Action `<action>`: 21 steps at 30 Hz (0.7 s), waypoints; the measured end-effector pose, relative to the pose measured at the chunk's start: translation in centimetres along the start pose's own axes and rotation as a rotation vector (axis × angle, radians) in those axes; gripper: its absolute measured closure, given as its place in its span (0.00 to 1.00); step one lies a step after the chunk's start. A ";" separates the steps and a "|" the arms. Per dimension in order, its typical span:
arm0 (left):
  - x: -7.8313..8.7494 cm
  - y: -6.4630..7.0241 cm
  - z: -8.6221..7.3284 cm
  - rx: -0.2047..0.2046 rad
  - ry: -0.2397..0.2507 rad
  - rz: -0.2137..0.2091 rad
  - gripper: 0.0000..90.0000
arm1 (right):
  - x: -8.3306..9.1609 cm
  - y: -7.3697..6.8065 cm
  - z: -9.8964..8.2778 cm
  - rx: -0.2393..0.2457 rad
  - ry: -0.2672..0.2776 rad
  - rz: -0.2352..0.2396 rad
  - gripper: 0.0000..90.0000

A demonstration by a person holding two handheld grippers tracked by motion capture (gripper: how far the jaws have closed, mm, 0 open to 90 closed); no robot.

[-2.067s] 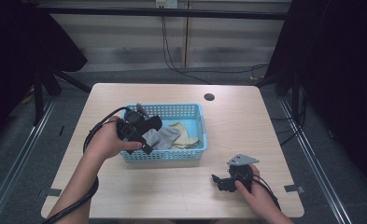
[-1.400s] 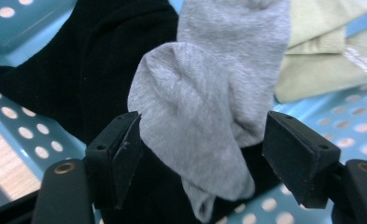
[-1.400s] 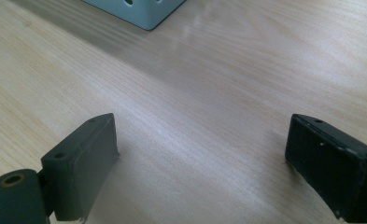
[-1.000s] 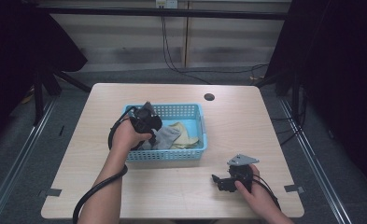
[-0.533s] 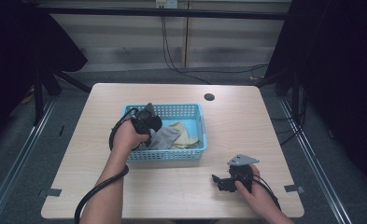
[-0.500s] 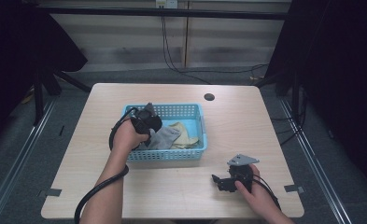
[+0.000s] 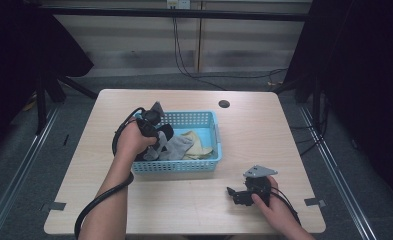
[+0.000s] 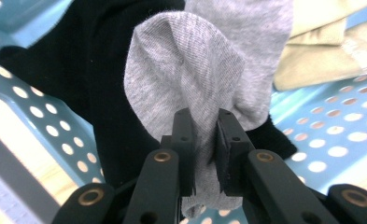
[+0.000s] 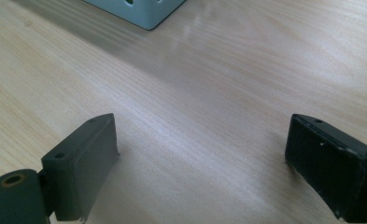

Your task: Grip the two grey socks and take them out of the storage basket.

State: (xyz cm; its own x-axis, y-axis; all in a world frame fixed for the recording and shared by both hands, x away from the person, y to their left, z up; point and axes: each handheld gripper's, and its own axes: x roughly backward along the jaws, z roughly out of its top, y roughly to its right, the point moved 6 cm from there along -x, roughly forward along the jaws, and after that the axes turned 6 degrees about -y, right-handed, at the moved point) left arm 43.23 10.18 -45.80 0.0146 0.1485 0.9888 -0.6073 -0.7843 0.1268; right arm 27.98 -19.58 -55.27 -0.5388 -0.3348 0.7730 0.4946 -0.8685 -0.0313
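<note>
Left gripper (image 8: 204,140) has just closed its jaws on a fold of the grey sock (image 8: 195,79), inside the blue basket (image 7: 211,165). Right gripper (image 9: 200,163) rests on the wooden table (image 9: 209,93), jaws wide apart, nothing between them.

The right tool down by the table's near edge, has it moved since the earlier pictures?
No. The right tool rests at the same spot on the table, right of and nearer than the blue basket.

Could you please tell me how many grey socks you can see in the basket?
1: the grey sock is pinched in the left gripper, over the basket. Others may be hidden under the pile.
</note>
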 end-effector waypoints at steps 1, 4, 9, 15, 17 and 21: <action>0.3 0.0 0.0 -0.002 -0.001 0.005 0.88 | 0.0 0.0 0.0 0.003 0.001 0.000 0.10; 1.1 0.1 0.2 -0.004 0.007 0.000 0.88 | 0.0 0.0 0.0 0.004 0.001 0.000 0.10; 2.5 0.0 0.3 0.002 0.010 -0.001 0.88 | 0.0 0.0 0.0 0.003 0.001 0.000 0.10; 4.1 -0.5 0.0 0.012 0.016 0.014 0.88 | 0.0 0.0 0.0 0.004 0.001 0.000 0.10; 4.6 -0.7 -0.2 0.016 0.020 0.016 0.88 | 0.0 0.0 0.0 0.004 0.001 0.000 0.10; 6.2 -1.6 -1.1 0.042 0.034 0.021 0.88 | 0.0 0.0 0.0 0.003 0.001 -0.001 0.10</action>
State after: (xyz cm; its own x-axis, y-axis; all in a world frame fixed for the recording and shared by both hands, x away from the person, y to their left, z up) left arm 43.38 13.05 -39.94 -0.0253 0.1516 0.9881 -0.5730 -0.8122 0.1099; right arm 28.00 -19.59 -55.27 -0.5398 -0.3346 0.7724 0.4965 -0.8675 -0.0288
